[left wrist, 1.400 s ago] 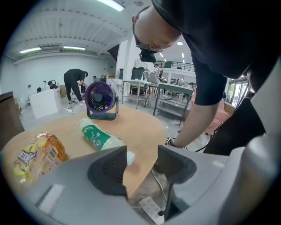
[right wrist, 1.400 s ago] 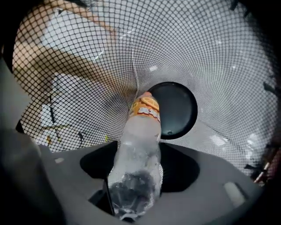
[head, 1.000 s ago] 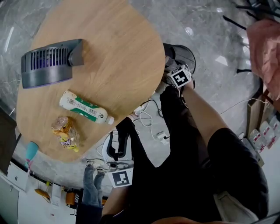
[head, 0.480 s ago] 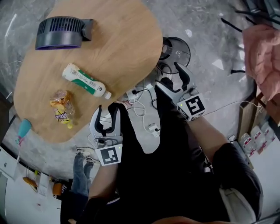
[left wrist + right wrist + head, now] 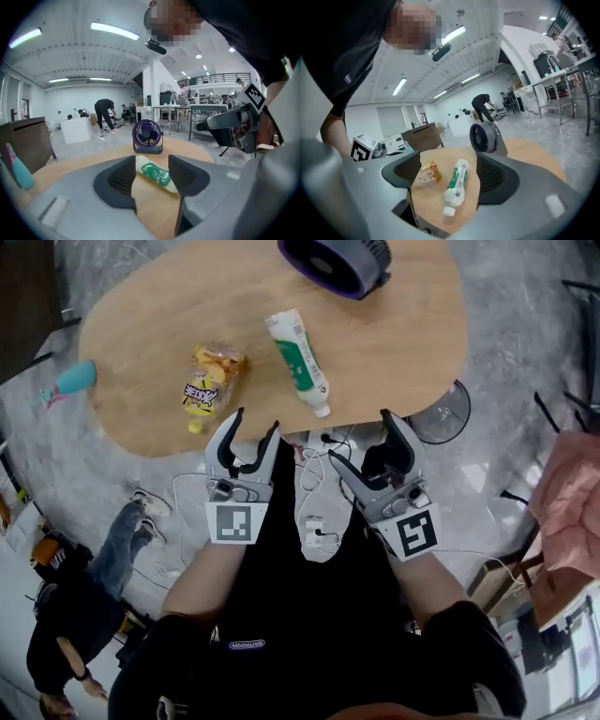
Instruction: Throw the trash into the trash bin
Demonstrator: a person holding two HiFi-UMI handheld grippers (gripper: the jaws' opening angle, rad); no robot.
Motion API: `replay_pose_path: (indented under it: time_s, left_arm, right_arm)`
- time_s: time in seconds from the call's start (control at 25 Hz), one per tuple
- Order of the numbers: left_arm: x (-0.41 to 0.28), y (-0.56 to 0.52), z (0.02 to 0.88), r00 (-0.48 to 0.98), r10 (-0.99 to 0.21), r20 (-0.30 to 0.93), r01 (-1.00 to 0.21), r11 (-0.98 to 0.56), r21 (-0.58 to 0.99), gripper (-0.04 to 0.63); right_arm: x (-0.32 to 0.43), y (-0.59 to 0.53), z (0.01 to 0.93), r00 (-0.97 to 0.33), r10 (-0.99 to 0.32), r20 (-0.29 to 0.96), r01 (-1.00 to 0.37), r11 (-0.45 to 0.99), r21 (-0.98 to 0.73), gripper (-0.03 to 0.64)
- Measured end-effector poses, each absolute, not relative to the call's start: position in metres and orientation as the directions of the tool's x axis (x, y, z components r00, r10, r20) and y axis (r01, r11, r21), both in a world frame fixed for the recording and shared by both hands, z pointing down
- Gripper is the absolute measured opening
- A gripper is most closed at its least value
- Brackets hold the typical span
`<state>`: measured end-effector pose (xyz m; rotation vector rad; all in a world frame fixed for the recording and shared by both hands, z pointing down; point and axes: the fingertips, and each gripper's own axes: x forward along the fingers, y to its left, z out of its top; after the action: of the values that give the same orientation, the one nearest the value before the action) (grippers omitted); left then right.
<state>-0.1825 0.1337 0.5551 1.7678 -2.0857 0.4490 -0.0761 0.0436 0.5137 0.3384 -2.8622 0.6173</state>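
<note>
Jaws apart, empty, bottle (image 5: 298, 357) lying just ahead

Snack packet (image 5: 429, 171) partly behind a jaw; fan (image 5: 336, 259) top off-frame.

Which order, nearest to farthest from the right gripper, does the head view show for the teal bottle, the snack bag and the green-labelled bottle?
Measured from the right gripper:
1. Green-labelled bottle, lying on the table just ahead, cap end toward the gripper.
2. Snack bag, farther left on the table.
3. Teal bottle, at the table's far left edge.
</note>
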Motion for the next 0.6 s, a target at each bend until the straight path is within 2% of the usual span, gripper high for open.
replay_pose_path:
  time_s: [0.4, 0.6]
  left_arm:
    - [-0.218, 0.187, 0.566, -0.164, -0.851, 0.498, -0.986, 0.147, -0.074, 0.219]
    - [-0.214, 0.207, 0.583, -0.118, -0.842, 0.527, -0.992, 0.074, -0.103, 0.219]
  right_arm:
    - [-0.120, 0.079, 0.543, -0.944, -0.118, 0.308, -0.215, 0.929, -0.300, 0.393]
    - [-0.122, 0.100, 0.591, -0.887, -0.092, 0.452, -0.223, 0.943, -0.247, 0.393]
